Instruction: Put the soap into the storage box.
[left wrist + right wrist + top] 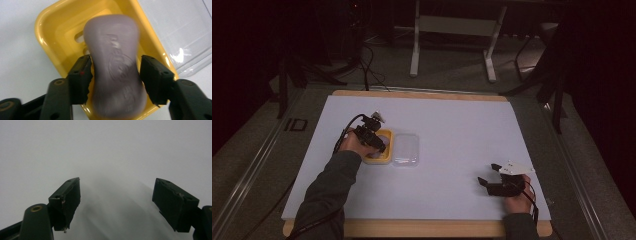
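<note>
My left gripper [115,75] clamps the lilac soap bar [115,65] over the yellow soap dish [52,30]; my right gripper [116,202] gapes apart right of it

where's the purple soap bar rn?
The pale purple soap bar sits in the yellow plastic soap dish between the left gripper jaws, on the table's left half in the high view, beside the clear plastic lid.

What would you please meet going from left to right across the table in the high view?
Left gripper over the yellow soap dish → clear lid → right gripper.
</note>
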`<action>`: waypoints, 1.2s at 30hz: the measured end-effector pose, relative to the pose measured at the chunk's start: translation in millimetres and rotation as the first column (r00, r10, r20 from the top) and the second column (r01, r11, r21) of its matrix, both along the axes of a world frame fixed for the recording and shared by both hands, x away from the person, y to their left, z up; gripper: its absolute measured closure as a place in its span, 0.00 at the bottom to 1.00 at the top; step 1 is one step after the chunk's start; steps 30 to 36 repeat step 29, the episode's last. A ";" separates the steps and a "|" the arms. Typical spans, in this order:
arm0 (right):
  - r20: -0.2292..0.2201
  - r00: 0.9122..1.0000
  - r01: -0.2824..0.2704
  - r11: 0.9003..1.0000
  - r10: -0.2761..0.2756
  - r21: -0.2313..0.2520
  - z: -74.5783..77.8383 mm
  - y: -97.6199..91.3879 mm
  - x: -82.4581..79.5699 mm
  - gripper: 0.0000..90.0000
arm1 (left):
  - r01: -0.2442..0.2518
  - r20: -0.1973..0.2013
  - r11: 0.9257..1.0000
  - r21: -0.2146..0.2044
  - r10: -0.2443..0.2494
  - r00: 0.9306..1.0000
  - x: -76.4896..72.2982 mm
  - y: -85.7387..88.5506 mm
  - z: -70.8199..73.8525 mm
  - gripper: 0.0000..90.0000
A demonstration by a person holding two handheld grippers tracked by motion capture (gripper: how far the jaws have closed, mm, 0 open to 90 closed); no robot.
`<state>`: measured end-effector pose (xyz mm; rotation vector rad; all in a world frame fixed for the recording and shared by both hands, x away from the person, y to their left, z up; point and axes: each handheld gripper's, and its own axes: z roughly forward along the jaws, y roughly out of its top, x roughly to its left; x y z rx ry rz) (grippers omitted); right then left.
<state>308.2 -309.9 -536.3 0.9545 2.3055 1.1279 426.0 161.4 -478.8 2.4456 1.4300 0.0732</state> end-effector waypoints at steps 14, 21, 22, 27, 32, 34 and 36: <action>0.001 1.000 0.000 1.000 0.000 -0.001 -0.1 0.2 0.0 0.25 | 0.037 0.091 0.999 -0.010 -0.036 0.995 -8.1 -6.2 21.6 0.38; 0.002 1.000 -0.002 1.000 0.002 -0.002 -0.2 0.3 0.1 0.25 | 0.111 0.125 0.994 0.015 -0.112 0.986 -15.1 -18.7 28.1 0.38; 0.001 1.000 -0.002 1.000 0.002 -0.002 -0.2 0.3 0.1 0.25 | 0.117 0.129 0.993 0.019 -0.119 0.984 -16.1 -20.2 28.7 0.38; -0.001 1.000 -0.002 1.000 0.002 -0.004 -0.3 0.3 0.4 0.25 | 0.140 0.164 0.990 0.019 -0.141 0.976 -24.0 -26.4 32.1 0.38; -0.010 1.000 -0.001 1.000 0.001 -0.007 -0.3 0.8 0.7 0.25 | 0.146 0.184 0.989 0.008 -0.144 0.972 -29.0 -28.4 32.9 0.38; -0.010 1.000 -0.001 1.000 0.001 -0.007 -0.3 0.8 0.7 0.25 | 0.146 0.184 0.989 0.008 -0.144 0.972 -29.0 -28.4 32.9 0.38; -0.010 1.000 -0.001 1.000 0.001 -0.007 -0.3 0.8 0.7 0.25 | 0.146 0.184 0.989 0.008 -0.144 0.972 -29.0 -28.4 32.9 0.38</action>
